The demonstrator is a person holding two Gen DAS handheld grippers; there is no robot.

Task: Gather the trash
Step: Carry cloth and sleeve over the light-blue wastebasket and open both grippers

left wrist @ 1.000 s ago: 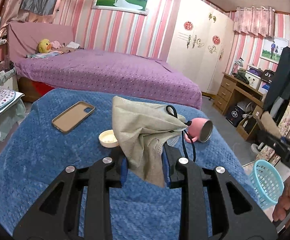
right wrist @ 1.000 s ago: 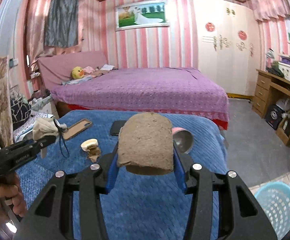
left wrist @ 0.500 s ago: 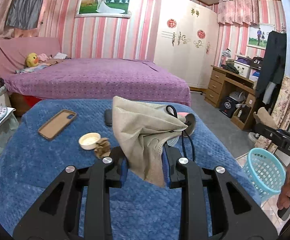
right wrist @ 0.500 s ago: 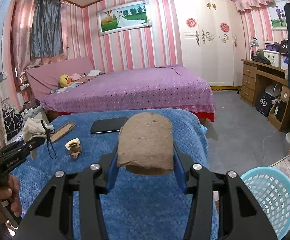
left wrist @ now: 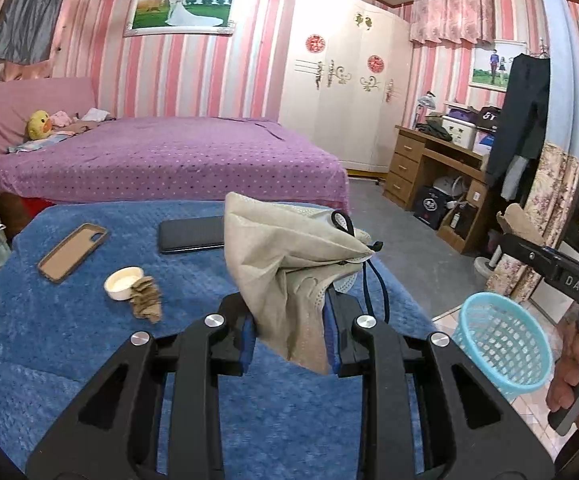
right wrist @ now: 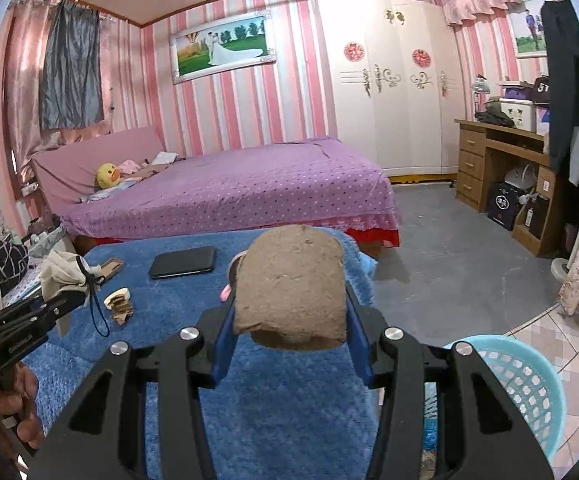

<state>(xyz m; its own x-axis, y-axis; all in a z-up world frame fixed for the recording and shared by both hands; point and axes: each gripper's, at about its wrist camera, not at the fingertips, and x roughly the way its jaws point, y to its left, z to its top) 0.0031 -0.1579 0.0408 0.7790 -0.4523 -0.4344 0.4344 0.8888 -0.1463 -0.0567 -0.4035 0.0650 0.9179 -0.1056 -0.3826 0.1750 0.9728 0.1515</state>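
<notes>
The left gripper (left wrist: pixel 289 332) has its fingers clenched on a crumpled beige face mask (left wrist: pixel 289 264), and the right gripper (right wrist: pixel 289 340) grasps a brown cardboard piece (right wrist: pixel 291 288); both hang over the blue-covered bench (left wrist: pixel 69 340) near its right edge. The turquoise basket (left wrist: pixel 505 344) stands on the floor beyond that edge. The mask's dangling cord (left wrist: pixel 377 292) could snag a finger on release, dropping it outside the rim.

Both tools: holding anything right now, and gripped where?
Left tool: shut on a crumpled beige face mask, pinched at its lower part. Right tool: shut on a brown cardboard piece, clamped by its lower side edges.
</notes>
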